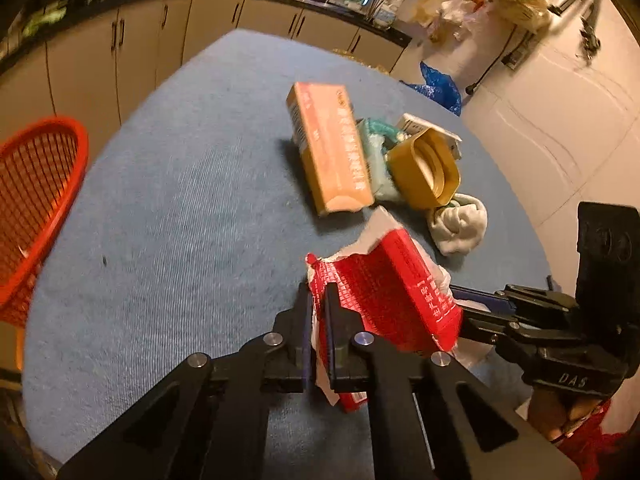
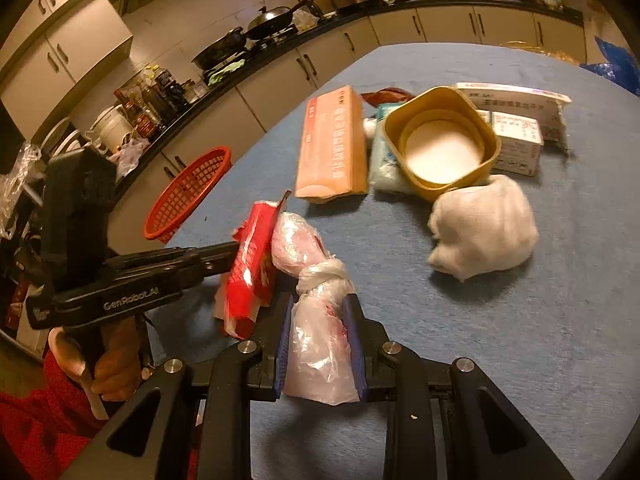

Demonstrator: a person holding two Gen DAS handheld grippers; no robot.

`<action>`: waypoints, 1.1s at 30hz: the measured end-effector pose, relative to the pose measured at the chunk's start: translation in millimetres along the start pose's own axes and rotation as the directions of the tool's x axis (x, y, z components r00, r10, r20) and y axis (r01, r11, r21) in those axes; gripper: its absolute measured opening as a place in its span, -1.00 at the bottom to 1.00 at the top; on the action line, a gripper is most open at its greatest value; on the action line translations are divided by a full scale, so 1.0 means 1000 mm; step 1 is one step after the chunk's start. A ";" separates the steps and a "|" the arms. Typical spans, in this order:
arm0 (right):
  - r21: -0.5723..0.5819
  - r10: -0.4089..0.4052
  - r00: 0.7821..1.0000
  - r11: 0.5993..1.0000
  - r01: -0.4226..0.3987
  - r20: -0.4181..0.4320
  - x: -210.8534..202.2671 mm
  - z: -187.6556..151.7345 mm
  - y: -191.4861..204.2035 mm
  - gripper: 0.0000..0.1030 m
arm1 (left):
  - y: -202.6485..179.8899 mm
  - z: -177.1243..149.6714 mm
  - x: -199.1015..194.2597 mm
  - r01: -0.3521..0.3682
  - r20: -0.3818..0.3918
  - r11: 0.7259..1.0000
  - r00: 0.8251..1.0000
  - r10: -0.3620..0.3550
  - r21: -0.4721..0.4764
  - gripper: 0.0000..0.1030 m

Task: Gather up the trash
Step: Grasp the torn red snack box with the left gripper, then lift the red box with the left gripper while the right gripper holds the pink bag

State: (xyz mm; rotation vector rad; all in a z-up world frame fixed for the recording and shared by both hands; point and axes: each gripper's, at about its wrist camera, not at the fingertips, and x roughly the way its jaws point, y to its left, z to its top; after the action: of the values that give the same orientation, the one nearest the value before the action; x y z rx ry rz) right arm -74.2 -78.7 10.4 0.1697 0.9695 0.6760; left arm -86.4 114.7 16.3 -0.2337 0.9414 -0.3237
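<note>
Two grippers work over a blue tabletop (image 1: 160, 200) with a red basket (image 1: 36, 208) at its left edge. Left gripper (image 1: 318, 300) is pinched tight on a torn red packet (image 1: 392, 292) near the front edge; right gripper (image 2: 320, 312) clamps a knotted clear plastic bag (image 2: 316, 320) just beside it. Farther back lie an orange box (image 1: 332, 148), yellow tub (image 1: 424, 168) and white cloth wad (image 1: 460, 224).
</note>
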 end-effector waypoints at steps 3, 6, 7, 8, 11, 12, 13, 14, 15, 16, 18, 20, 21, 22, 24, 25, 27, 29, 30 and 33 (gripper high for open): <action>0.017 -0.010 1.000 1.000 0.010 0.014 -0.007 0.001 -0.007 -0.47 | -0.006 0.002 -0.007 -0.048 0.047 0.998 0.998 0.047 0.028 -0.95; 0.025 -0.015 0.999 1.000 0.014 0.039 -0.014 0.005 -0.007 -0.47 | -0.011 0.004 -0.017 -0.084 0.096 0.995 0.992 0.079 0.052 -0.95; 0.023 -0.025 0.999 0.999 0.024 0.047 -0.016 0.006 -0.006 -0.47 | -0.012 0.005 -0.020 -0.099 0.114 0.993 0.989 0.092 0.059 -0.95; 0.021 -0.035 0.998 0.999 0.034 0.059 -0.019 0.007 -0.005 -0.47 | -0.014 0.006 -0.024 -0.119 0.139 0.990 0.984 0.109 0.068 -0.95; 0.012 -0.038 0.995 0.999 0.037 0.088 -0.027 0.009 0.001 -0.47 | -0.018 0.010 -0.033 -0.155 0.191 0.984 0.972 0.135 0.092 -0.95; 0.007 -0.044 0.994 0.999 0.044 0.098 -0.030 0.010 0.003 -0.47 | -0.020 0.011 -0.037 -0.169 0.208 0.981 0.967 0.146 0.100 -0.95; 0.005 -0.050 0.993 0.999 0.050 0.105 -0.030 0.012 0.005 -0.47 | -0.021 0.012 -0.038 -0.176 0.217 0.979 0.964 0.151 0.104 -0.95; 0.005 -0.056 0.992 0.998 0.056 0.114 -0.032 0.013 0.007 -0.47 | -0.023 0.012 -0.042 -0.188 0.239 0.976 0.958 0.158 0.107 -0.95; 0.006 -0.056 0.991 0.998 0.056 0.117 -0.033 0.015 0.008 -0.47 | -0.022 0.013 -0.044 -0.193 0.249 0.975 0.955 0.161 0.107 -0.95; 0.007 -0.056 0.991 0.998 0.056 0.123 -0.034 0.016 0.010 -0.47 | -0.024 0.014 -0.047 -0.201 0.263 0.974 0.950 0.167 0.108 -0.95; 0.005 -0.061 0.989 0.998 0.061 0.134 -0.036 0.019 0.013 -0.47 | -0.025 0.016 -0.051 -0.215 0.285 0.971 0.942 0.177 0.108 -0.95; -0.003 -0.064 0.988 0.998 0.066 0.142 -0.038 0.021 0.017 -0.47 | -0.025 0.018 -0.052 -0.226 0.294 0.968 0.938 0.186 0.110 -0.95; -0.008 -0.068 0.987 0.997 0.070 0.147 -0.038 0.023 0.020 -0.47 | -0.024 0.019 -0.053 -0.233 0.298 0.966 0.935 0.192 0.109 -0.95; -0.011 -0.072 0.986 0.997 0.074 0.151 -0.038 0.023 0.021 -0.47 | -0.025 0.018 -0.053 -0.238 0.300 0.965 0.933 0.197 0.107 -0.95; -0.024 -0.076 0.985 0.996 0.080 0.156 -0.038 0.026 0.026 -0.47 | -0.023 0.019 -0.054 -0.248 0.305 0.963 0.930 0.206 0.106 -0.95; -0.026 -0.076 0.985 0.996 0.081 0.156 -0.037 0.026 0.027 -0.46 | -0.023 0.018 -0.053 -0.249 0.306 0.963 0.929 0.207 0.106 -0.95; -0.032 -0.076 0.985 0.996 0.082 0.154 -0.036 0.029 0.031 -0.46 | -0.022 0.018 -0.054 -0.258 0.311 0.961 0.926 0.215 0.103 -0.95; -0.035 -0.078 0.985 0.996 0.084 0.152 -0.034 0.030 0.033 -0.46 | -0.020 0.018 -0.055 -0.266 0.315 0.959 0.922 0.224 0.099 -0.95; -0.037 -0.079 0.985 0.996 0.085 0.151 -0.034 0.030 0.034 -0.46 | -0.018 0.018 -0.056 -0.265 0.317 0.960 0.922 0.223 0.096 -0.95; -0.040 -0.083 0.985 0.995 0.090 0.149 -0.032 0.031 0.037 -0.46 | -0.014 0.018 -0.058 -0.261 0.321 0.961 0.921 0.220 0.090 -0.95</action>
State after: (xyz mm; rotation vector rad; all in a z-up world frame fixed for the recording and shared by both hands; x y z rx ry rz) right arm -78.0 -64.5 66.6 0.1341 0.8138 0.5973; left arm -106.1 124.1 75.1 -0.0425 0.6269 -0.1148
